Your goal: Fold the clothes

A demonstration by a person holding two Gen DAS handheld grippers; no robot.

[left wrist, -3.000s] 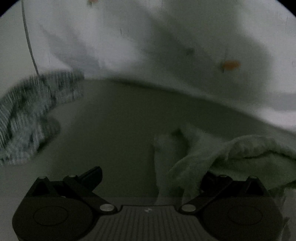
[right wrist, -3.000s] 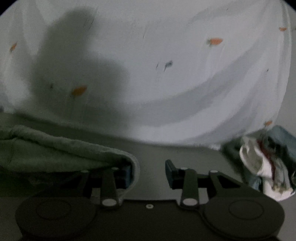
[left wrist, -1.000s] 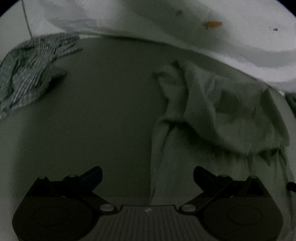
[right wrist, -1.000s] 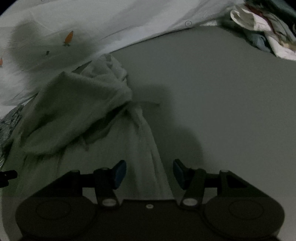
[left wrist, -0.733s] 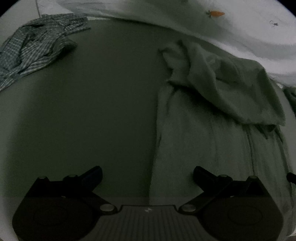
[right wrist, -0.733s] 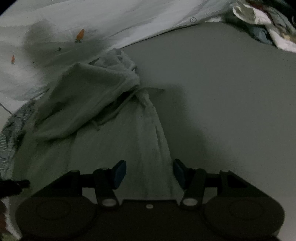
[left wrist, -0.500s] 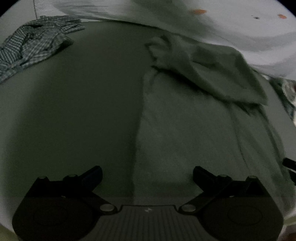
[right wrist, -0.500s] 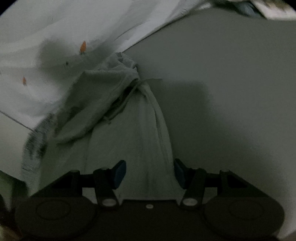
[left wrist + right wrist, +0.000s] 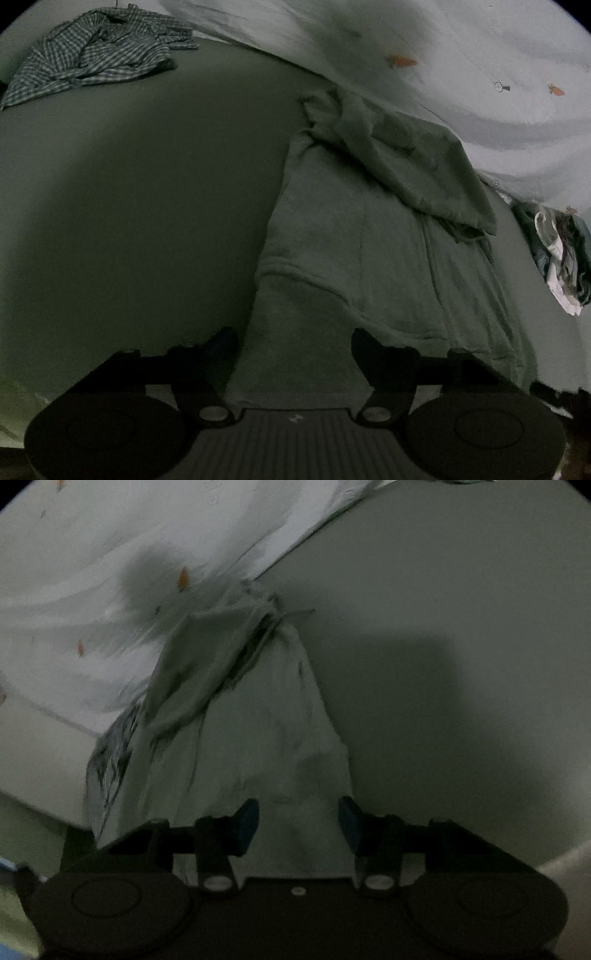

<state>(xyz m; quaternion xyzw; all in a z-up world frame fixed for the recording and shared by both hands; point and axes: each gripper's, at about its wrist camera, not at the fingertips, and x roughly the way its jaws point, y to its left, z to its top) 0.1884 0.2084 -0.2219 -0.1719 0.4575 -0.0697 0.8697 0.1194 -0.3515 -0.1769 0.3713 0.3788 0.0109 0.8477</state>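
A pale green fleece garment point(image 9: 369, 240) lies lengthwise on the grey bed sheet point(image 9: 147, 184), its far end folded back over itself. My left gripper point(image 9: 293, 341) hovers at the near hem by the garment's left edge. Its jaws are closing, with cloth between them, and the pads do not press on it. In the right wrist view the same garment point(image 9: 266, 720) runs away from my right gripper point(image 9: 298, 821), which is at the near hem by the right edge. Its blue pads point(image 9: 245, 821) are closing around the cloth but still stand apart from it.
A crumpled checked shirt point(image 9: 99, 59) lies at the far left of the sheet. A heap of mixed clothes point(image 9: 557, 254) sits at the right. A white quilt with carrot prints point(image 9: 480, 74) borders the far side. Bare sheet point(image 9: 443, 627) stretches to the garment's right.
Both grippers drew back along the garment to its near hem, so more of its length shows. Both pairs of jaws stand narrower than before, the left markedly.
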